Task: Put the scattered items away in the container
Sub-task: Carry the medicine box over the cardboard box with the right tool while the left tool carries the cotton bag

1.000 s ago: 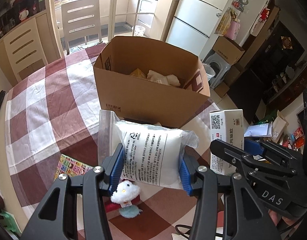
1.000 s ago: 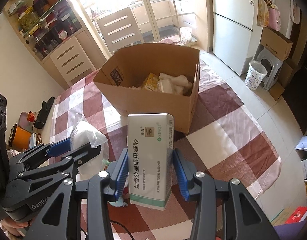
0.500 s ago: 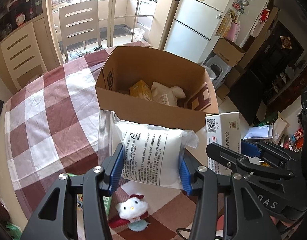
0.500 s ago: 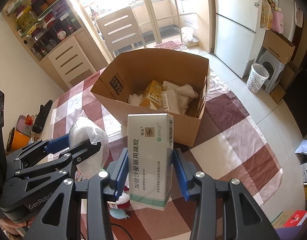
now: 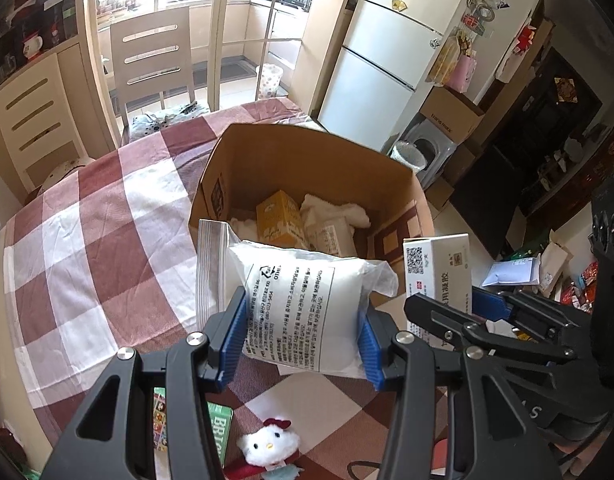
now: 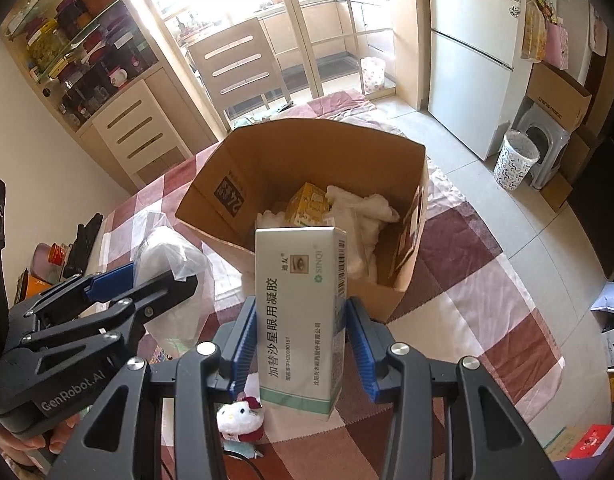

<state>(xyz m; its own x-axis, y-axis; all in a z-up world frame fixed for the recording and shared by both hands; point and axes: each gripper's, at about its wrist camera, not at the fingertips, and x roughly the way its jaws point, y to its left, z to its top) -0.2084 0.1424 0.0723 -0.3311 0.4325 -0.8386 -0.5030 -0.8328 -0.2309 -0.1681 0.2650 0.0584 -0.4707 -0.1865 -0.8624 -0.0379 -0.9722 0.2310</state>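
**Both claws loaded, short of the cardboard box**

Kitchen-dining room, daylight from glazed doors behind; checked cloth on the desk (image 5: 87, 248). All places below are given relative to the cardboard box (image 5: 307, 168), which stands open-topped on the desk.

Left wrist view. Left claw (image 5: 301, 330) is clenched on a white plastic pouch (image 5: 303, 304), blue pads pressed on its two sides. The pouch is held upright, printed face to the camera, its clear zip flap sticking up at the left; judged reason: a side grip keeps the soft pack from folding. It hangs in front of the box's near wall, its top edge overlapping the rim in the picture; whether it is above the opening I cannot tell. Inside the box: a yellow carton (image 5: 281, 216) and white cloth (image 5: 335, 212). On the near side of the box, on the desk, lie a white cat plush (image 5: 269, 444) and a green packet (image 5: 219, 428), both not yet tidied. The right claw enters from the right, beside the pouch.

Right wrist view. Right claw (image 6: 301, 338) is clamped on a white medicine carton (image 6: 301, 320), pads on its long narrow sides, the carton standing on end. Judged reason: end-up, it can drop straight into the box's free space. It sits before the box's near wall, top edge level with the rim in the picture. Left claw (image 6: 147, 280) with the pouch is just beside it, left of the box's near corner. The plush lies below, nearer than the box.

Judgement: both loads need carrying forward over the rim before release.
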